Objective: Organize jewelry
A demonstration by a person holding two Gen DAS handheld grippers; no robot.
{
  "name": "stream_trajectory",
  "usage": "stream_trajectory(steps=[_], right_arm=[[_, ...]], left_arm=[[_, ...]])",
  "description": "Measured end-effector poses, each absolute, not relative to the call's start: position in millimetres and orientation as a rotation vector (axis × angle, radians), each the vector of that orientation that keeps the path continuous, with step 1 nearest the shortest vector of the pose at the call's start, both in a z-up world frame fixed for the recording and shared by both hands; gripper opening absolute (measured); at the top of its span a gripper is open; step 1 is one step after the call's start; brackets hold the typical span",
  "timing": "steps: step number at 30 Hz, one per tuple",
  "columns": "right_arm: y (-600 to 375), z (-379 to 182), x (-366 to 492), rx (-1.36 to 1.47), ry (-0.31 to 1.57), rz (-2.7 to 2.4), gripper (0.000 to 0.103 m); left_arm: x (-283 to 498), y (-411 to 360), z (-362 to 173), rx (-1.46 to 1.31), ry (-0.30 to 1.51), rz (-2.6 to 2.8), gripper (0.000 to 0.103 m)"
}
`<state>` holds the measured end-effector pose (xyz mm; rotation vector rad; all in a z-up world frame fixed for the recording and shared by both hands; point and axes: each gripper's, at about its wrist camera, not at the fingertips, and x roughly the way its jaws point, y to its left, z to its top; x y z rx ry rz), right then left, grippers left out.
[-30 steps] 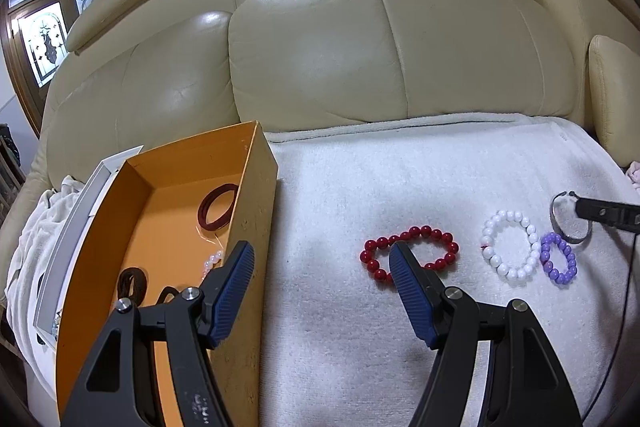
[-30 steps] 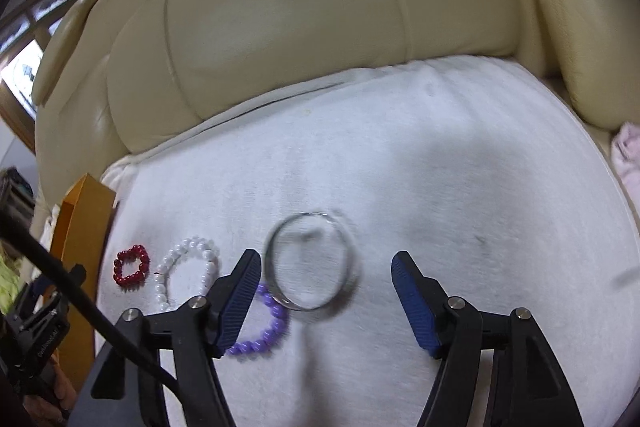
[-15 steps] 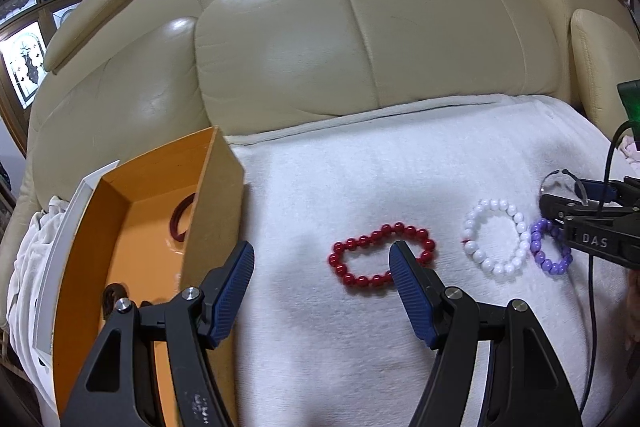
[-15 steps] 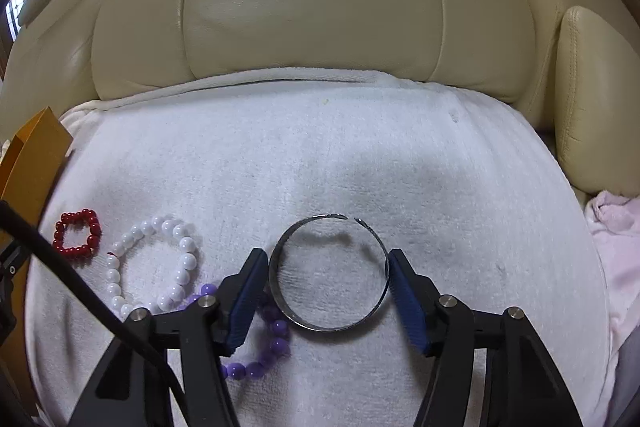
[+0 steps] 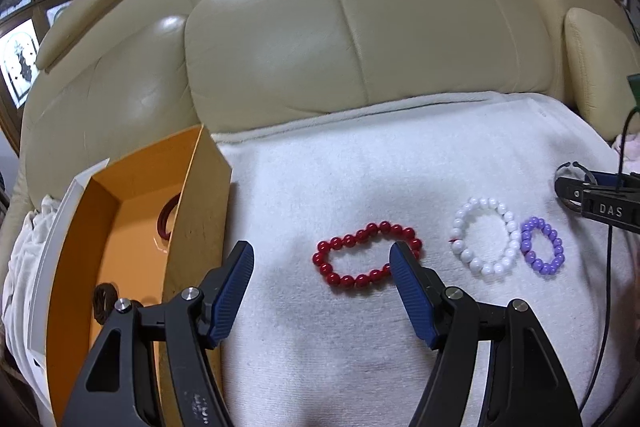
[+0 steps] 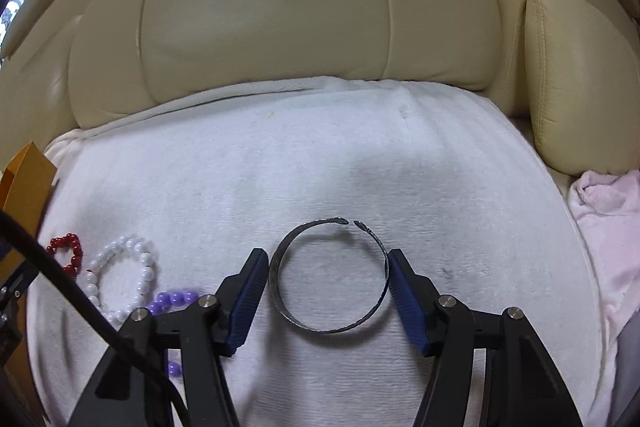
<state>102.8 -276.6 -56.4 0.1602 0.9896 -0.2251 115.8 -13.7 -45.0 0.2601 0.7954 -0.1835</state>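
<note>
A silver open bangle lies on the white towel, and my right gripper is shut on it, one blue pad against each side. My left gripper hangs open just above a red bead bracelet; its right finger hides one end of the bracelet. To the right lie a white bead bracelet and a smaller purple one. An orange box at the left holds a dark red bangle and other dark pieces. The right gripper's fingers show at the far right.
The towel covers the seat of a cream leather sofa, whose backrest rises right behind it. A pink cloth lies past the towel's right edge. A black cable crosses the lower left of the right wrist view.
My right gripper came down around the silver bangle and its jaws narrowed until the pads met it. My left gripper swung from the box's edge toward the red bracelet, still open.
</note>
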Motion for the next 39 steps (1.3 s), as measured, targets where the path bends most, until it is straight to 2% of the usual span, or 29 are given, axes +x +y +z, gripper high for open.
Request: stream_trajectory(steps=[21, 39], right_arm=[[-277, -60, 102, 0.162, 0.983, -0.218, 0.064], [-276, -59, 99, 0.153, 0.974, -0.215, 0.064]], left_arm=[[145, -16, -72, 0.193, 0.935, -0.176, 0.079], [147, -27, -78, 0.214, 0.914, -0.168, 0.080]])
